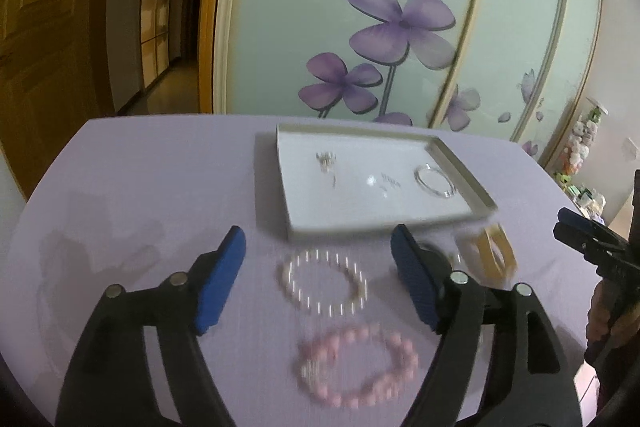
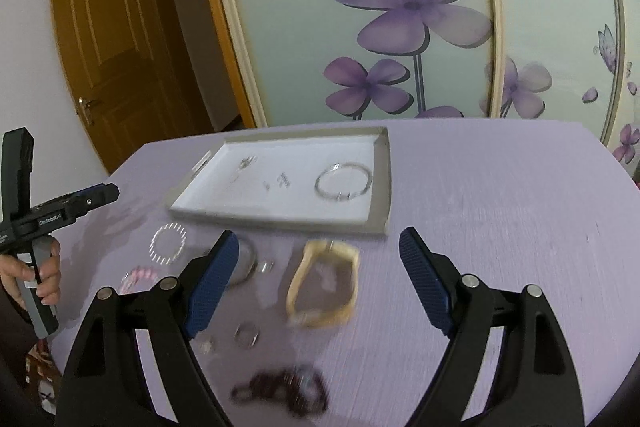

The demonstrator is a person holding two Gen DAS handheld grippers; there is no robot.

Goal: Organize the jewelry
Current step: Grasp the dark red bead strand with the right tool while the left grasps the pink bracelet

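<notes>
- Left wrist view: left gripper (image 1: 318, 281) spread wide, grasping nothing, above the white bead bracelet (image 1: 323, 283), just before the tray (image 1: 294, 223); pink bracelet (image 1: 356, 365) nearer.
- Right gripper (image 2: 318, 283) likewise released, over the yellow bangle (image 2: 324, 289) before that tray.

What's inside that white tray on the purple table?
The white tray holds a silver bangle at one end and small silvery pieces, too blurred to identify. Nothing covers the tray floor; both grippers stay outside it.
</notes>
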